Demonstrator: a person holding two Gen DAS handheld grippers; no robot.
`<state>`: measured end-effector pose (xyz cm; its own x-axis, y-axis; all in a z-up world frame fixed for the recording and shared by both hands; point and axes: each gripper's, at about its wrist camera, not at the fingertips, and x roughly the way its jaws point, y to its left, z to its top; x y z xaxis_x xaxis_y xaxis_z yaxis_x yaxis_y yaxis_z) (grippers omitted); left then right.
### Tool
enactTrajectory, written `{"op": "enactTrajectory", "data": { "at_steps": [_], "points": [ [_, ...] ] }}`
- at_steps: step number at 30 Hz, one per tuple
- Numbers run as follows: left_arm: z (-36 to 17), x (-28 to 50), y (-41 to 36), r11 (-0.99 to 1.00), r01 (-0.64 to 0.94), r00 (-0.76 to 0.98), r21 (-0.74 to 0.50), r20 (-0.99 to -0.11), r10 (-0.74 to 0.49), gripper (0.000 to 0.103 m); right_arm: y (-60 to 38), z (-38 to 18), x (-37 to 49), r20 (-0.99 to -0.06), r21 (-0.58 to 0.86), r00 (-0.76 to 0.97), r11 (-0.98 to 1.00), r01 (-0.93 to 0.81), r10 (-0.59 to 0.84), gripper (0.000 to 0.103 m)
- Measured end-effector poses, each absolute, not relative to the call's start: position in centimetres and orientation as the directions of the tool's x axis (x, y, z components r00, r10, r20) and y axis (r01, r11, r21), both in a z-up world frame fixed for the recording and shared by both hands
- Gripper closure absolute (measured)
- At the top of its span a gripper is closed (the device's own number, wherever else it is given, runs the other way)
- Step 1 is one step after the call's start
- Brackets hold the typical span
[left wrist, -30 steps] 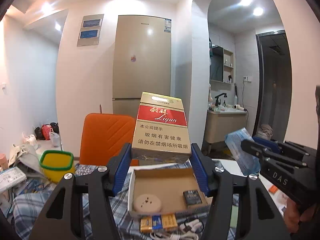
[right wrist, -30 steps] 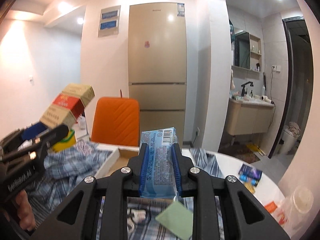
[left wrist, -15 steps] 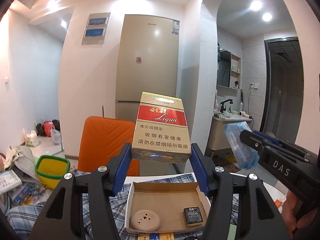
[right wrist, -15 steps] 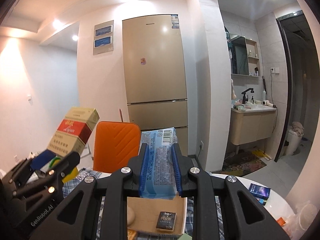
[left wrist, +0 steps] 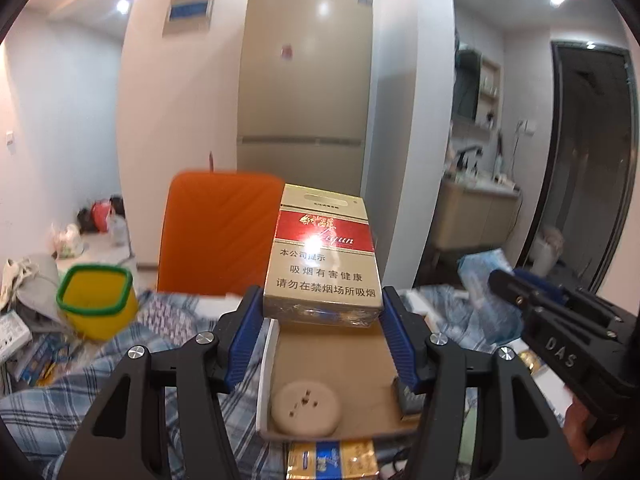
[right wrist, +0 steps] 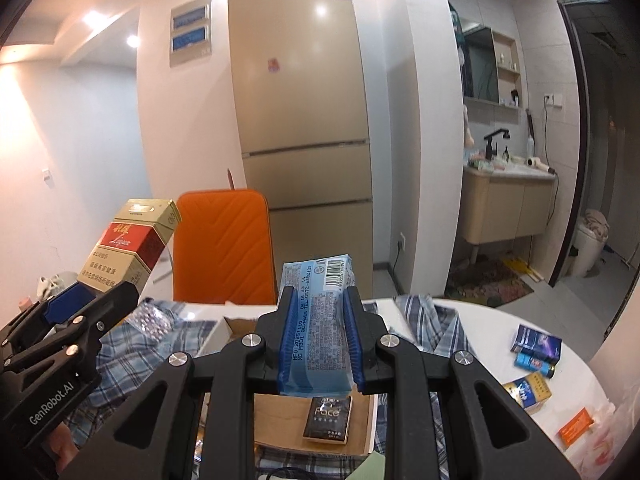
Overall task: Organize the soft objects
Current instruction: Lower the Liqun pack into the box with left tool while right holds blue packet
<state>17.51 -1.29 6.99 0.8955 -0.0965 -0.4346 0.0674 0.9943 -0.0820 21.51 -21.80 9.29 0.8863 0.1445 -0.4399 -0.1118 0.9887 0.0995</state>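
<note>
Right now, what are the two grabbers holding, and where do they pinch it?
The left gripper pinches the gold and red carton by its two sides near the bottom end. The right gripper squeezes the blue tissue pack across its middle.

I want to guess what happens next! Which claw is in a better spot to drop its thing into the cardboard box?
Probably the left claw. Its gold and red carton hangs right over the cardboard box. The right claw, gripping the blue packet, hangs near the box's edge.

Your glossy, film-wrapped gold-and-red cardboard cigarette carton [left wrist: 320,268] catches the light, and your pale blue crinkly plastic tissue pack [right wrist: 320,320] shines softly. Below sit a matt brown cardboard tray [left wrist: 332,360] and soft checked blue cloth [left wrist: 168,320].
</note>
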Motion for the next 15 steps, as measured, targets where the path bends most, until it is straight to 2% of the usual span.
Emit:
{"op": "enactTrajectory", "data": {
  "at_steps": [5,10,15],
  "points": [
    [4.7,19.4,-1.4,0.995,0.070,0.823,-0.073,-0.559,-0.099,0.046,-21.0,7.2,23.1,-0.497,0.099,0.853,0.987,-0.125,0.158,0.078],
    [1.7,21.3,-1.5,0.988,0.078,0.711,-0.133,-0.687,-0.149,0.046,-19.9,4.7,24.5,-0.544,0.073,0.825,0.988,-0.137,0.155,0.078],
    [-1.0,22.7,-1.4,0.990,0.046,0.636,-0.133,-0.760,-0.132,0.046,-19.4,2.5,25.6,-0.593,0.070,0.788,0.986,-0.151,0.163,0.078]
  ]
}}
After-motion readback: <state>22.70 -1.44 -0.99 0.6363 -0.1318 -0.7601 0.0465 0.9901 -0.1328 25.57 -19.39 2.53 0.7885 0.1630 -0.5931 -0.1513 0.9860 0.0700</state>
